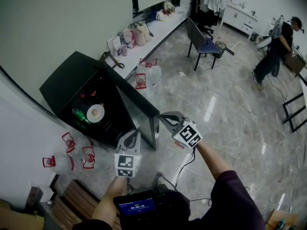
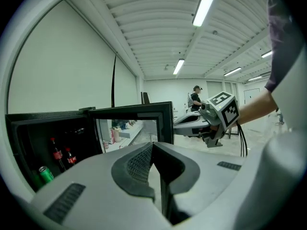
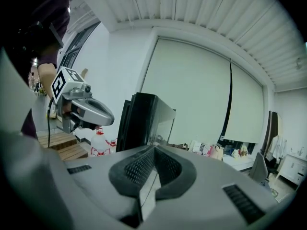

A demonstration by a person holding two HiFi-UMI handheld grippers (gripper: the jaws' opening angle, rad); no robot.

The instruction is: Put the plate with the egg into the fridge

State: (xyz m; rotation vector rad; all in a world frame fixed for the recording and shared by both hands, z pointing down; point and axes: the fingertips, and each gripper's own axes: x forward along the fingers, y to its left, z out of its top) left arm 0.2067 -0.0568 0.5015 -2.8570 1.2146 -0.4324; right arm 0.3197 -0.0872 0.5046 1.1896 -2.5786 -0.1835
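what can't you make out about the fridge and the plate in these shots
- plate with the egg: shows in the head view only, too small to tell which shelf it sits on
- fridge interior, right gripper view: hidden behind the open door
- bottles, left gripper view: labels too small and dark to read

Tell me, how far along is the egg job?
Mostly done: the plate with the egg sits inside the fridge. Nothing is in hand: the left gripper and right gripper are shut, empty. The door stands open; closing it may remain.
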